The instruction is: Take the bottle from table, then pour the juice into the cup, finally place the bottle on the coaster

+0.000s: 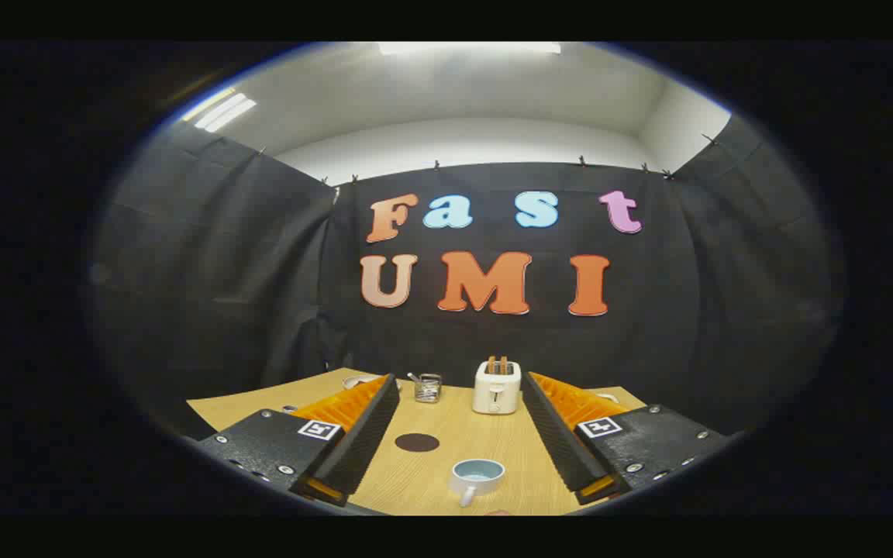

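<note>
My gripper [458, 384] is open, held above the wooden table [446, 480], with nothing between its fingers. A pale cup [477, 475] with a handle stands on the table low between the fingers. A dark round coaster [416, 442] lies flat on the wood close to the left finger, a little beyond the cup. At the very bottom, below the cup, a small pinkish tip of something [497, 512] peeks in; I cannot tell what it is.
A white toaster [497, 386] with two slices in it stands toward the table's far side between the fingertips. A small metal-wire holder [428, 387] stands left of it, and a white dish [359, 380] lies farther left. The black cloth wall rises behind the table.
</note>
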`<action>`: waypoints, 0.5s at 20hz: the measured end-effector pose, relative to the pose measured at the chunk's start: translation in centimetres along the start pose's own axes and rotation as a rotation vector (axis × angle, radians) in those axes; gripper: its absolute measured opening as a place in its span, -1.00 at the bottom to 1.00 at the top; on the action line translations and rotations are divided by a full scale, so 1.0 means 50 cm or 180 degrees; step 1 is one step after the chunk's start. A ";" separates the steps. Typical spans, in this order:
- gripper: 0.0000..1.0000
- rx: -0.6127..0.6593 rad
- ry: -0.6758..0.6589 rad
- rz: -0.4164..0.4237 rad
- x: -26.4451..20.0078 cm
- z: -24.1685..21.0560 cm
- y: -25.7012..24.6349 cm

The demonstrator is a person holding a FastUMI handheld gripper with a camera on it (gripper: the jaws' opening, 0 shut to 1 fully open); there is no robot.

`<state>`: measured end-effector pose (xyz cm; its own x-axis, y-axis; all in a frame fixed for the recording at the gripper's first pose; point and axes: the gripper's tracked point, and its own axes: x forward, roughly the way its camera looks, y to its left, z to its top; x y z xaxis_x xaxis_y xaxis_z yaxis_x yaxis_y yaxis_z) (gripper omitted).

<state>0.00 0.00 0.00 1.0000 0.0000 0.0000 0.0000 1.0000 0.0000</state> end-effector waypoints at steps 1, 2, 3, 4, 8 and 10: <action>0.90 -0.0032 -0.0029 -0.0014 0.004 0.003 -0.004; 0.91 -0.0038 -0.0064 -0.0045 0.007 0.005 -0.010; 0.90 -0.0023 -0.0100 -0.0058 0.011 0.002 -0.012; 0.91 0.0005 -0.0127 -0.0076 0.015 -0.002 -0.015; 0.91 0.0099 -0.0155 -0.0043 0.039 -0.017 -0.011; 0.90 0.0133 -0.0175 -0.0039 0.055 -0.021 -0.008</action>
<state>2.77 -0.42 -1.03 0.9984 -0.0134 0.0547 0.0111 0.9991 0.0420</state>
